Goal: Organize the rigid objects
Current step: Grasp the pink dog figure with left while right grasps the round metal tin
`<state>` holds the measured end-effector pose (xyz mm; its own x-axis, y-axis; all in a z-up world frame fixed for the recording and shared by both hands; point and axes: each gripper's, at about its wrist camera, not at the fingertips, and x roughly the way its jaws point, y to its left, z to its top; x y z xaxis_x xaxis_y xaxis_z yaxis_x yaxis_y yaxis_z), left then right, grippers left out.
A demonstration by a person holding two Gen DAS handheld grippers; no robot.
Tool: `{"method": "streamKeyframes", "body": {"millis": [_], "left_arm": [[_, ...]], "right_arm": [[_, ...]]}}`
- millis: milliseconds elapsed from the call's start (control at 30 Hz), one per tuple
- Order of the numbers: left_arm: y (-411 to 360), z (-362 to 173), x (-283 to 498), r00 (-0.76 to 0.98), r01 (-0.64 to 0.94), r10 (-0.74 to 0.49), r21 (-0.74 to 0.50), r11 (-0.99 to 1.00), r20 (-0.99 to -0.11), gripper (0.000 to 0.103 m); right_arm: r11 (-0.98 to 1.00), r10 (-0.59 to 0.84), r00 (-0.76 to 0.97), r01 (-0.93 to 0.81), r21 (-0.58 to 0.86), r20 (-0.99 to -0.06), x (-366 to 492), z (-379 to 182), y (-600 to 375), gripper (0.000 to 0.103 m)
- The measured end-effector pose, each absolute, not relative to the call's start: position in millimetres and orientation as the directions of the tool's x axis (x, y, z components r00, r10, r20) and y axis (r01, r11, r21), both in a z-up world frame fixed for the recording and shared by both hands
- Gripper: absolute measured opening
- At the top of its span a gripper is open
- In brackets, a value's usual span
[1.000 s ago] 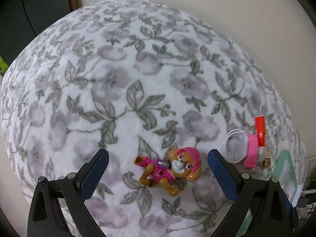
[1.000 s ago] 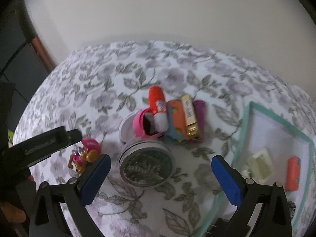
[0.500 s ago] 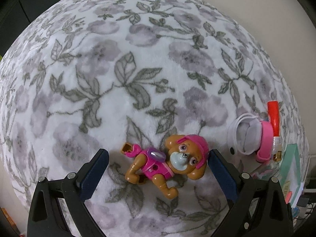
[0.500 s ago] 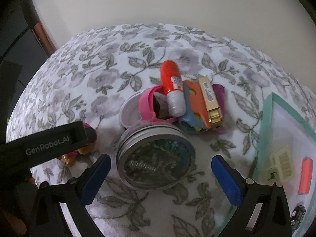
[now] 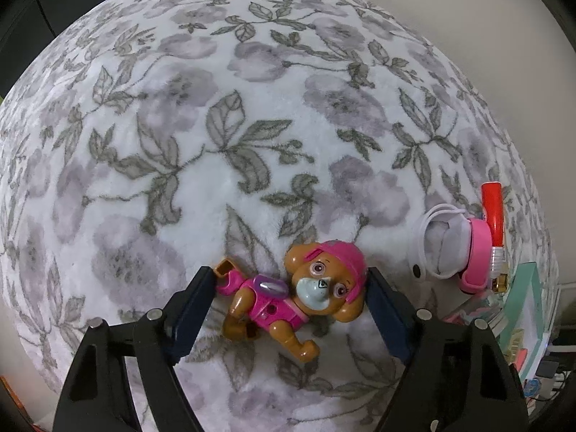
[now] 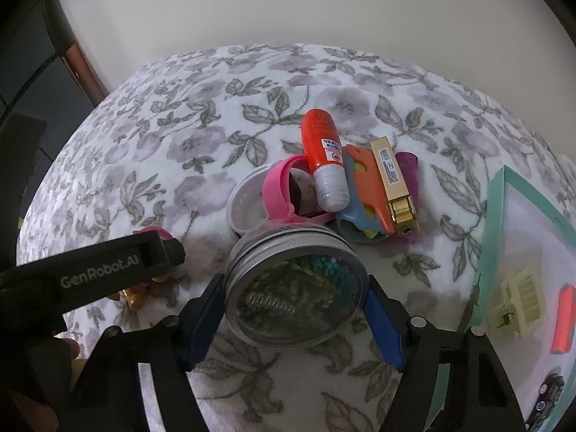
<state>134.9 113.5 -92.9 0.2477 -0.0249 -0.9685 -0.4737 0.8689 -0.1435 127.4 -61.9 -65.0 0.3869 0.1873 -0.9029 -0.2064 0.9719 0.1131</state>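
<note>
Left wrist view: left tongs (image 5: 289, 288) clenched on the toy pup (image 5: 295, 297) end to end; it could be pivoted out; right tongs (image 6: 293, 304) grasp the round tin (image 6: 297, 284), whose rim could be slipped.

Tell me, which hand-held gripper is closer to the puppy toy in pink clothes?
Left. The left hand-held gripper has the brown plastic puppy toy in pink clothes between its fingers. The right hand-held gripper sits off to the side, around the round metal-lidded jar.

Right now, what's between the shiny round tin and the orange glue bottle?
In the right wrist view, a pink band and a white ring lie between the round metal tin and the orange bottle.
</note>
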Motion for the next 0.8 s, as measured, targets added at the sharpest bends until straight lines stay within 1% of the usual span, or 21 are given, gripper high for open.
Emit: {"method": "streamKeyframes", "body": {"millis": [333,533,800], "left_arm": [[113.1,-68.1,132.6,0.309,-0.466,-0.093,-0.236,0.852,-0.946,0.083],[103.8,-26.7,131.9,0.408,-0.422,-0.061,-0.248,0.872,-0.911,0.083],[69.7,21.7,134.2,0.519,-0.311,-0.077,-0.271,0.911,-0.851,0.083]], "right_arm": [[0.971,0.223,0.375,-0.163,0.172,-0.9,131.5,-56.9,-75.8,0.076],[0.972,0.233,0.424,-0.111,0.205,-0.875,133.4,-29.1,-100.5,0.076],[0.981,0.173,0.526,-0.015,0.194,-0.833,128.8,21.7,-152.4,0.076]]}}
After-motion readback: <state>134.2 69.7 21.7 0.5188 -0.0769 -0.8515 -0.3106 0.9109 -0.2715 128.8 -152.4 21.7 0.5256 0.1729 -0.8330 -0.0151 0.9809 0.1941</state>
